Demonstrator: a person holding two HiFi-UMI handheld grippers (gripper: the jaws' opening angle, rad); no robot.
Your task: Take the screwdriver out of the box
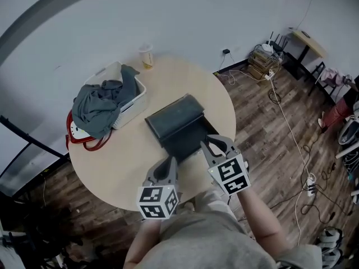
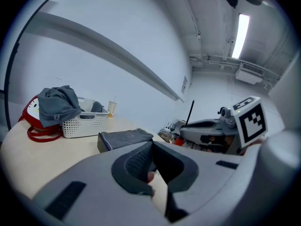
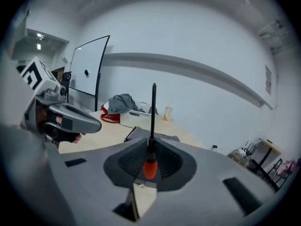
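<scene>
The dark box point(image 1: 176, 125) lies open in the middle of the round table point(image 1: 112, 161). My right gripper point(image 3: 150, 149) is shut on the screwdriver point(image 3: 153, 121). Its orange handle sits between the pads and its black shaft points up, away from the jaws. In the head view this gripper point(image 1: 208, 144) is at the box's near right corner. In the left gripper view the right gripper point(image 2: 211, 128) and the thin black shaft point(image 2: 190, 112) show at the right. My left gripper point(image 1: 170, 162) is at the box's near edge, and its jaws point(image 2: 151, 147) are shut with nothing between them.
A white basket point(image 1: 132, 102) filled with grey cloth point(image 1: 101, 105) stands at the table's far left. A red-and-white thing point(image 1: 78, 134) lies beside the basket, and a paper cup point(image 1: 146, 56) stands at the far edge. Cables and furniture are on the wooden floor to the right.
</scene>
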